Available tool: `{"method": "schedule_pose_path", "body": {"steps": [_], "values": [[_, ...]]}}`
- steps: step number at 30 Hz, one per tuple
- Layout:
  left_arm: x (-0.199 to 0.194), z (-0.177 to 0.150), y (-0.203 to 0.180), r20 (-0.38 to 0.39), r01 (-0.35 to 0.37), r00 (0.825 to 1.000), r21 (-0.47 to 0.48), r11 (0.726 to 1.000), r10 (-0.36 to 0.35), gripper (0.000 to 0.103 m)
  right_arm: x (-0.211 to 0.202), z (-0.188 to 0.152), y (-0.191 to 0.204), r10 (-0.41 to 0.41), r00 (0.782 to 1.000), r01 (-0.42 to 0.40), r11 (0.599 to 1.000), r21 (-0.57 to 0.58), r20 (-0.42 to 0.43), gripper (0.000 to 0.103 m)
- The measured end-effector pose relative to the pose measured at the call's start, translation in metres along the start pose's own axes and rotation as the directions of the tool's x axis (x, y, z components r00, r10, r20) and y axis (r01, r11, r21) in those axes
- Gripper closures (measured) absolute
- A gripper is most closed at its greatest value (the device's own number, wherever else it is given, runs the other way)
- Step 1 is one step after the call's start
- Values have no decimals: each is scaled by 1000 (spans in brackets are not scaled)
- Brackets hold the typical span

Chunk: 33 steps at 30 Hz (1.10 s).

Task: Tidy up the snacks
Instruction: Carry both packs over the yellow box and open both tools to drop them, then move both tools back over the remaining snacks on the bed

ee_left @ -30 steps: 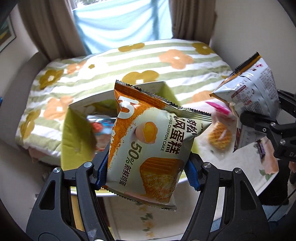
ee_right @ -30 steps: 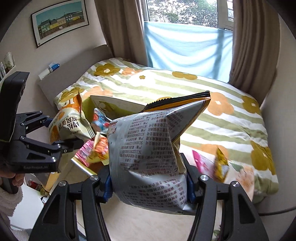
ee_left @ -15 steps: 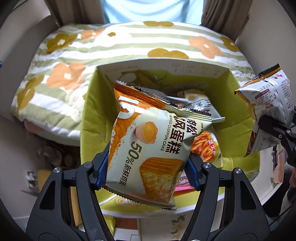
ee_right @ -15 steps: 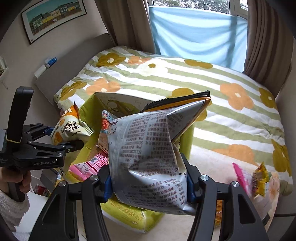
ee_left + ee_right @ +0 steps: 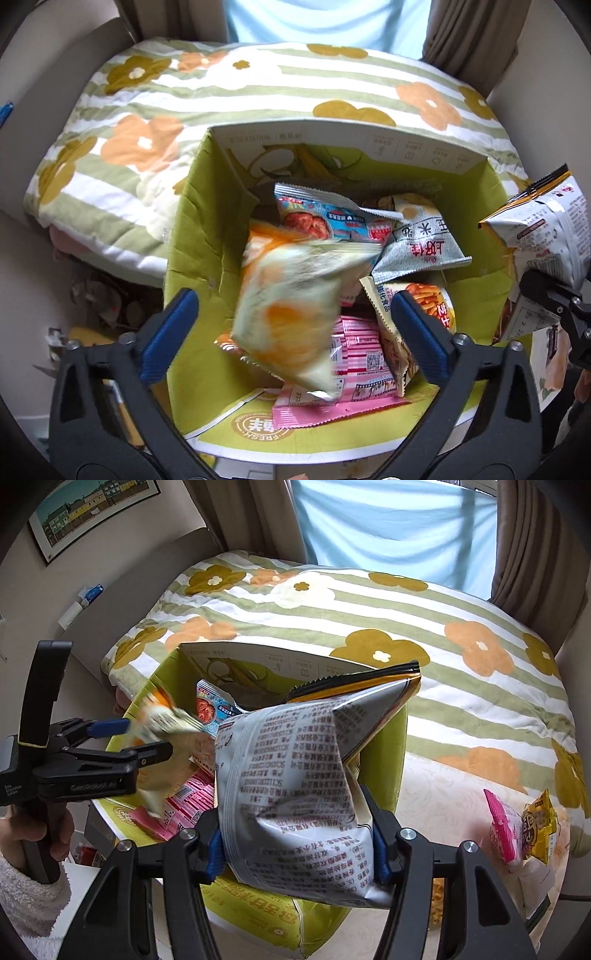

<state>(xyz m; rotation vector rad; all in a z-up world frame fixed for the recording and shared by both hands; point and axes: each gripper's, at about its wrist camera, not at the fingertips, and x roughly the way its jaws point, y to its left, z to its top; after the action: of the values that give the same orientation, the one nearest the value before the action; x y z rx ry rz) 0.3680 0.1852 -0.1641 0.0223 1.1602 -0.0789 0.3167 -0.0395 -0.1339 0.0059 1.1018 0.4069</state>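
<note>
Left fingers: blue pads (image 5: 168, 325) flung wide apart, jaws have just been opening, nothing gripped!
Left wrist, gripper pose: left gripper (image 5: 291, 328) tilts steeply down over the green box (image 5: 192, 236).
Left wrist, cake packet: blurred orange-and-white cake packet (image 5: 291, 306) hangs loose between the spread fingers, touching neither pad, above the snacks in the box.
Left wrist, box contents: pink packet (image 5: 354, 376), silver packet (image 5: 421, 247) and blue-red packet (image 5: 325, 218) lie piled inside.
Left wrist, right edge: grey printed bag (image 5: 546, 236) pokes in beside the box's right wall.
Right wrist, fingers: right gripper (image 5: 299, 853) clamps the grey printed bag (image 5: 295, 782) at its lower part, pads pressing both sides, half closed.
Right wrist, pose: angled down, bag held over the box's (image 5: 384, 757) near right corner.
Right wrist only: a hand (image 5: 37, 834) in a fluffy white sleeve (image 5: 29, 897) grips the left gripper's (image 5: 147, 738) handle; two small packets, pink (image 5: 502, 830) and yellow (image 5: 539, 827), sit on the table right of the box; flowered bedspread (image 5: 369, 605) behind.
</note>
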Motion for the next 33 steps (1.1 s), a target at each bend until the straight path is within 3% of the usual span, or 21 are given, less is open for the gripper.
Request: {"method": "schedule_pose_path", "body": {"steps": [3,12,13,16,17,20,33], "values": [[-4,-6,0,-5,-21,1000,-8,1000,21,0,1,-1,-2,16,1000,-16,1000,6,-5,47],[-13,-17,-1,17,10,1000,-45,999,-9,0,14,-6,0,68,997,-68,998,18,-26,44],[-13,-17,-2,18,6,1000,-40,999,-5,0,15,-6,2,61,998,-61,998,16,-22,39],[-13,-20,-4,14,7,1000,-35,999,-6,0,14,-8,5,35,999,-36,999,10,21,4],[-13,-21,-5,12,9,1000,-33,999,-8,0,13,-8,6,26,999,-26,1000,4,36,1],[-11,-26,-7,4,12,1000,-30,999,-12,0,9,-13,8,-4,998,5,1000,-15,66,1],[-21,-40,-10,9,18,1000,0,1000,-18,0,-11,-24,7,15,997,-17,1000,23,79,1]]}}
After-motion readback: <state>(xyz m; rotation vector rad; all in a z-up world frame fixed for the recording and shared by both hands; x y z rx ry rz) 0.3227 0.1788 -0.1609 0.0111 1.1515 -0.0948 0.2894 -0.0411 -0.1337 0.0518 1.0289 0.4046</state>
